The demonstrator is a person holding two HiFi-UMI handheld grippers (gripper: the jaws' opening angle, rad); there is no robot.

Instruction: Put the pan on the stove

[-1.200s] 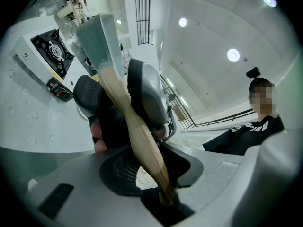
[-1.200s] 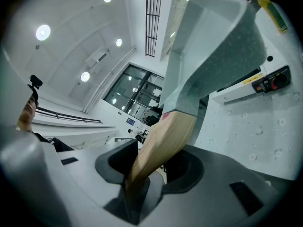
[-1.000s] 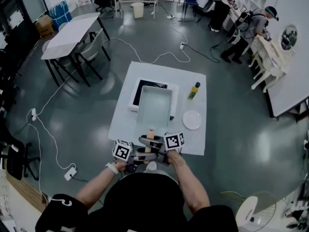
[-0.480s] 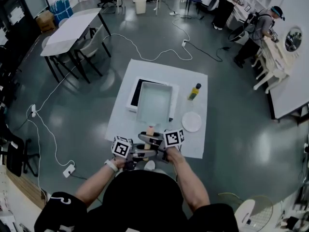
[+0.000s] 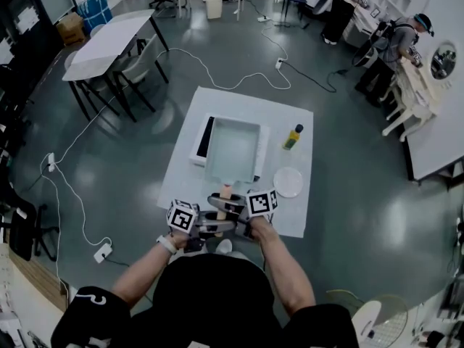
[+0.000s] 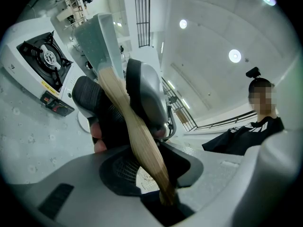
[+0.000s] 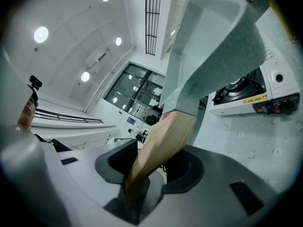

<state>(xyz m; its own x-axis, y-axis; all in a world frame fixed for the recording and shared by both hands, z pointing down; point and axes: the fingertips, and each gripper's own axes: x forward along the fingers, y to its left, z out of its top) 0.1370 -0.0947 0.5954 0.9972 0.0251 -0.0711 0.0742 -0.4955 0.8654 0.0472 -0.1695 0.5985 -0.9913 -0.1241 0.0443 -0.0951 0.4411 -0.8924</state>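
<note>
A pale rectangular pan with a wooden handle lies over the white gas stove and hides most of it. Both grippers are shut on the handle at the table's near edge, the left gripper behind the right gripper. In the left gripper view the handle runs up from the left gripper to the pan, with the stove to the left. From the right gripper the handle rises to the pan above the stove. I cannot tell whether pan and stove touch.
On the white table, a yellow-capped bottle and a white plate stand right of the stove. Cables trail over the floor around the table. Desks and chairs stand far left, and people work far right.
Both grippers have carried the pan a little away from me. It now covers the black burner that showed at the stove's back left.
</note>
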